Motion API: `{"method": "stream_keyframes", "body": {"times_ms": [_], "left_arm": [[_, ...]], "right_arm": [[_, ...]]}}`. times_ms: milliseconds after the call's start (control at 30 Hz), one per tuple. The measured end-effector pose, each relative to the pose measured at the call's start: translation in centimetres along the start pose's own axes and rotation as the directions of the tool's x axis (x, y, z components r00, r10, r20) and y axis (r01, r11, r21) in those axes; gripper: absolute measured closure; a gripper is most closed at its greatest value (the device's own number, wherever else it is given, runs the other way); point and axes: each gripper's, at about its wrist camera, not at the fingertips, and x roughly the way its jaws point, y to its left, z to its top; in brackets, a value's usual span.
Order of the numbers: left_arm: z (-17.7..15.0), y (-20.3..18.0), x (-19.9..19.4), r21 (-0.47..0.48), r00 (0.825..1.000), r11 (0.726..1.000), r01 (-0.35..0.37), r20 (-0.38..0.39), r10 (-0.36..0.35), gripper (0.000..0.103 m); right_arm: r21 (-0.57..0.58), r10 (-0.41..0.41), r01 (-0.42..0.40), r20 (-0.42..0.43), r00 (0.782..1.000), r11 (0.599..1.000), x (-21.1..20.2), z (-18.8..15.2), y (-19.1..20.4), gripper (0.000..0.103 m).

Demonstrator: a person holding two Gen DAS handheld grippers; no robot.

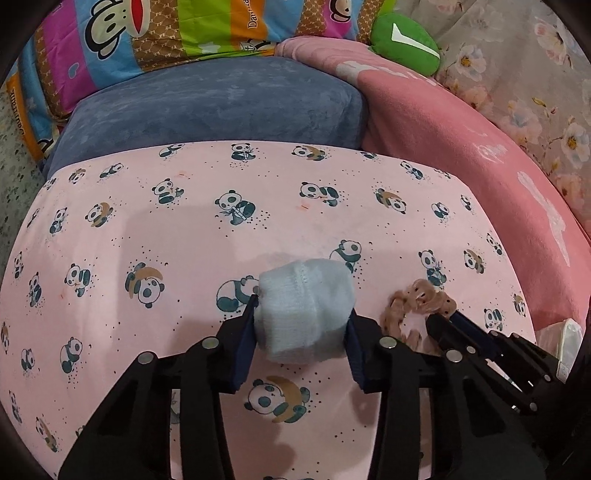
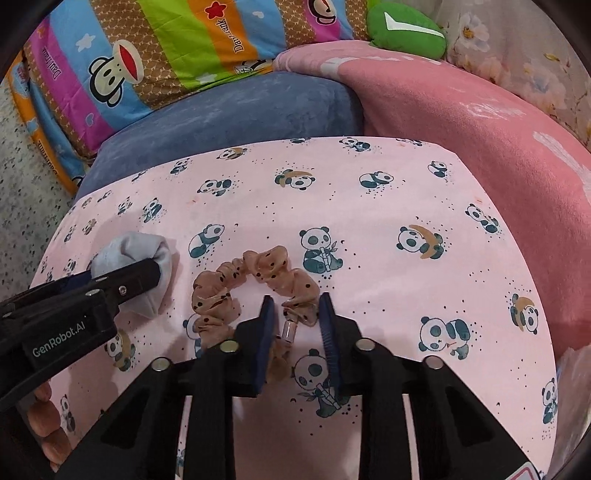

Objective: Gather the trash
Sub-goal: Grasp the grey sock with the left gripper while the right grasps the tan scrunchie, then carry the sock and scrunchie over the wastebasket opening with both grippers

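Observation:
A rolled pale blue sock bundle lies on the pink panda-print sheet. My left gripper is shut on it, with a blue pad pressed into each side. In the right wrist view the same bundle sits at the left under the left gripper. A tan scrunchie with black dots lies beside it. My right gripper is shut on the scrunchie's near right part, where a small clear tube shows between the pads. The left wrist view shows the scrunchie and the right gripper at its right end.
A blue cushion borders the sheet's far edge, with a bright monkey-print quilt behind it. A darker pink blanket runs along the right, with a green plush at its far end. Something white lies at the right edge. A person's fingers show at the lower left.

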Motion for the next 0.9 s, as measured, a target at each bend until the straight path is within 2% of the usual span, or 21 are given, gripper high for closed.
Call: {"method": "stream_keyframes", "body": {"times_ms": [33,167,467,700,900], "left_arm": [[-0.1,-0.2,-0.3,0.001,1.0,1.0,0.003,0.003,-0.003,0.063],[-0.4,-1.5,-2.3,0.015,1.0,1.0,0.013,0.028,-0.013,0.063],[-1.0,-5.3,-8.5,0.062,0.994,0.998,0.024,0.102,-0.031,0.063],[-1.6,-9.2,-13.7,0.113,0.982,0.993,0.043,0.176,-0.063,0.063],[-2.8,-12.6,-17.1,0.167,0.97,0.984,0.059,0.223,-0.096,0.063]], "right_arm": [[0.002,0.008,-0.008,-0.008,1.0,1.0,-0.3,-0.2,-0.1,0.092],[-0.005,0.013,-0.013,0.013,1.0,1.0,-2.0,-0.7,-0.5,0.093],[0.015,0.029,-0.031,0.147,0.989,0.999,-10.3,-1.9,-1.8,0.093],[0.046,0.024,-0.038,0.267,0.963,0.998,-18.6,-2.8,-3.9,0.093],[0.087,0.002,-0.036,0.363,0.932,0.996,-25.7,-4.1,-6.4,0.093]]}}
